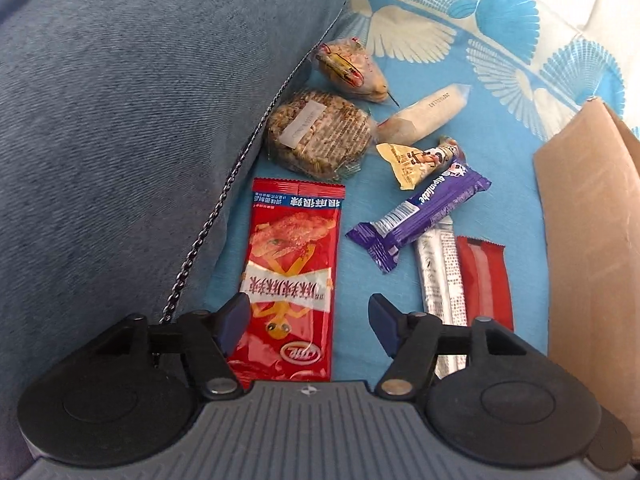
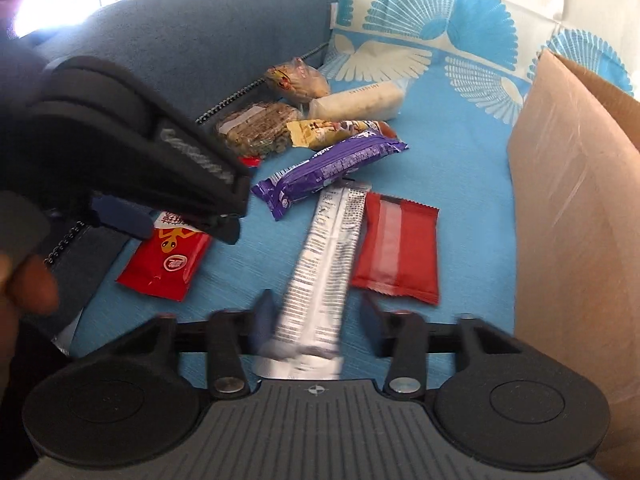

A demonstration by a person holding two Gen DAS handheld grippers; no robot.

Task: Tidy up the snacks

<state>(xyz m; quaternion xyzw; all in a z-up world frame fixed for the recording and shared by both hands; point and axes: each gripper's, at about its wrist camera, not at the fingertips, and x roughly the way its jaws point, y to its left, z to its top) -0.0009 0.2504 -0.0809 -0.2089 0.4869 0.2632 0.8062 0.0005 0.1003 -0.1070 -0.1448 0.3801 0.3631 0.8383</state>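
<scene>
Both of my hand-held grippers hang over a scatter of wrapped snacks on a blue patterned cloth (image 1: pixel 460 80). My left gripper (image 1: pixel 308 322) points steeply down with its jaws standing wide; the lower end of a red spicy-snack packet (image 1: pixel 290 276) lies flat between the blue pads, its left edge just beside the left pad (image 1: pixel 234 320) and a clear gap on the right, so nothing is gripped. My right gripper (image 2: pixel 316 320) frames the near end of a long silver stick pack (image 2: pixel 324 272); the jaws stand fairly narrow, the left finger close against the pack and the right one a little apart, but motion blur keeps me from telling whether the pads press it. Beyond the silver pack, a purple chocolate bar (image 2: pixel 332 170) lies slantwise across its far end, and a plain red wrapper (image 2: pixel 396 246) rests just beside it toward a brown cardboard box (image 2: pixel 568 220) at the right edge. Farther back, near a grey-blue cushion (image 1: pixel 132 128), sit a round seeded cake in clear wrap (image 1: pixel 318 136), a small clear bag of nuts (image 1: pixel 352 70), a white rice bar (image 1: pixel 424 112) and a small yellow packet (image 1: pixel 416 162). In the right wrist view my left gripper's dark body looms over the red spicy-snack packet, with part of my hand (image 2: pixel 28 280) at the left edge.
</scene>
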